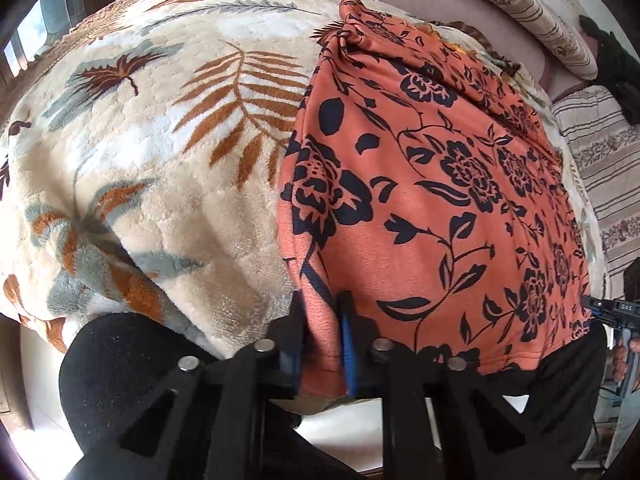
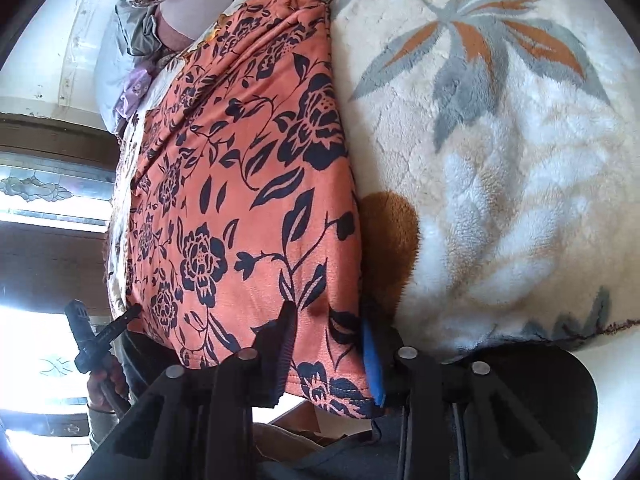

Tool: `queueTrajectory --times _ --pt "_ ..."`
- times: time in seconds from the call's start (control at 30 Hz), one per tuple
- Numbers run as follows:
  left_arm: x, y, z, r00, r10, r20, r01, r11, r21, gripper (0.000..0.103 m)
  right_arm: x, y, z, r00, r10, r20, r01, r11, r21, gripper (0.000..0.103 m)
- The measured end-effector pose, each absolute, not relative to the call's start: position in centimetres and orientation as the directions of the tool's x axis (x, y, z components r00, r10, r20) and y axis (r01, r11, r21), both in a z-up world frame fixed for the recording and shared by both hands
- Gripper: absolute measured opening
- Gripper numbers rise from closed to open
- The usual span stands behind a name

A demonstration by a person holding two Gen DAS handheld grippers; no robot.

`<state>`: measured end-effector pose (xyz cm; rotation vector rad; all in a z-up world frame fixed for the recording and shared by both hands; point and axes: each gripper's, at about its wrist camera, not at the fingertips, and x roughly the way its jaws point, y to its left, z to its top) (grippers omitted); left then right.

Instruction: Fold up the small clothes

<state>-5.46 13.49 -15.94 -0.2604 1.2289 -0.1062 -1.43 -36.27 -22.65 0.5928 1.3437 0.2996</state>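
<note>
1. The orange garment (image 1: pixel 432 200), printed with black flowers, is lying spread on the leaf-patterned blanket (image 1: pixel 160 160) that covers the bed, its near hem hanging at the bed's near edge and its far end reaching towards the striped pillows (image 1: pixel 520 4) at the far edge.

2. The left tool (image 1: pixel 322 344) is pinching a fold of that near hem at the garment's left corner; its jaws are standing narrow, with orange cloth squeezed between the blue pads.

3. The right tool (image 2: pixel 330 352) is gripping the hem at the opposite near corner, jaws likewise narrow and closed on cloth. The garment (image 2: pixel 248 184) is running away from it along the blanket (image 2: pixel 500 160).

4. Judging from both grips, the step in hand is taking the near hem so it can be carried over towards the far end for a fold.

5. To do it well, both tools should be lifting together and only just clear of the blanket, keeping the hem taut between them so no sag or twist is forming in the middle.

6. The hem should be travelling straight towards the far edge of the bed, not drifting sideways, so the side edges are stacking on themselves.

7. The plush blanket is probably dragging on the cloth, so a slow, even carry is helping the lower layer stay flat.

8. The far end looks bunched; laying the hem just short of that bunching would be giving a neater fold.
</note>
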Motion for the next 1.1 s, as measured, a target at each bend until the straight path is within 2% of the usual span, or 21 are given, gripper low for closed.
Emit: queueTrajectory --times 0.13,0.2,0.23,0.27,0.3,0.37,0.4,0.43,0.47,0.5,0.57,0.7,0.9,1.1 --pt "-6.2 14.3 -14.3 0.386 -0.262 -0.885 -0.066 0.948 -0.310 0.008 -1.9 -36.5 -21.6 0.233 0.557 -0.797 0.121 0.796 0.592 0.014" --pt "-6.2 14.5 -14.0 0.405 -0.291 -0.867 -0.065 0.937 -0.345 0.012 -1.8 -36.5 -21.4 0.239 0.539 -0.808 0.114 0.811 0.574 0.019" --pt "-5.9 14.5 -14.4 0.400 -0.285 -0.871 -0.071 0.938 -0.340 0.016 -1.7 -36.5 -21.9 0.221 0.532 -0.817 0.119 0.817 0.564 0.029" --pt "-5.6 14.6 -15.1 0.380 -0.270 -0.884 -0.084 0.942 -0.324 0.029 -1.6 -36.5 -22.5 0.197 0.544 -0.815 0.128 0.810 0.572 0.036" --pt "-5.3 14.4 -15.9 0.353 -0.256 -0.900 -0.102 0.945 -0.310 0.048 -1.6 -36.3 -22.7 0.206 0.550 -0.810 0.125 0.806 0.579 0.039" --pt "-5.2 14.3 -16.4 0.358 -0.264 -0.895 -0.112 0.940 -0.322 0.050 -1.4 -36.1 -22.7 0.204 0.546 -0.813 0.127 0.808 0.575 0.041" --pt "-5.3 14.1 -16.3 0.367 -0.262 -0.892 -0.107 0.941 -0.321 0.050 -1.4 -35.9 -22.6 0.198 0.546 -0.814 0.118 0.811 0.573 0.041" --pt "-5.4 14.0 -16.2 0.367 -0.259 -0.893 -0.095 0.945 -0.313 0.042 -1.4 -35.9 -22.6 0.191 0.536 -0.822 0.117 0.819 0.561 0.031" --pt "-5.3 13.9 -16.0 0.364 -0.253 -0.896 -0.089 0.949 -0.304 0.004 -1.4 -35.9 -22.6 0.181 0.528 -0.830 0.117 0.826 0.551 0.020" --pt "-5.3 14.1 -15.6 0.365 -0.279 -0.888 -0.091 0.939 -0.332 0.006 -1.4 -36.1 -22.6 0.184 0.537 -0.823 0.127 0.818 0.562 0.007" --pt "-5.2 14.7 -13.7 0.419 -0.314 -0.852 -0.100 0.917 -0.387 0.006 -1.5 -36.5 -21.1 0.224 0.559 -0.798 0.120 0.797 0.592 0.007" --pt "-4.5 14.9 -11.3 0.471 -0.321 -0.822 -0.071 0.915 -0.398 0.006 -1.3 -37.2 -18.6 0.298 0.590 -0.751 0.105 0.761 0.640 0.007" --pt "-3.8 15.0 -16.4 0.335 -0.292 -0.896 -0.139 0.925 -0.354 0.006 -1.3 -37.5 -23.4 0.225 0.623 -0.749 0.209 0.720 0.662 0.007" --pt "-0.8 14.5 -11.1 0.434 -0.340 -0.834 -0.047 0.916 -0.398 0.006 0.9 -38.6 -20.3 0.298 0.675 -0.675 0.180 0.654 0.734 0.007"
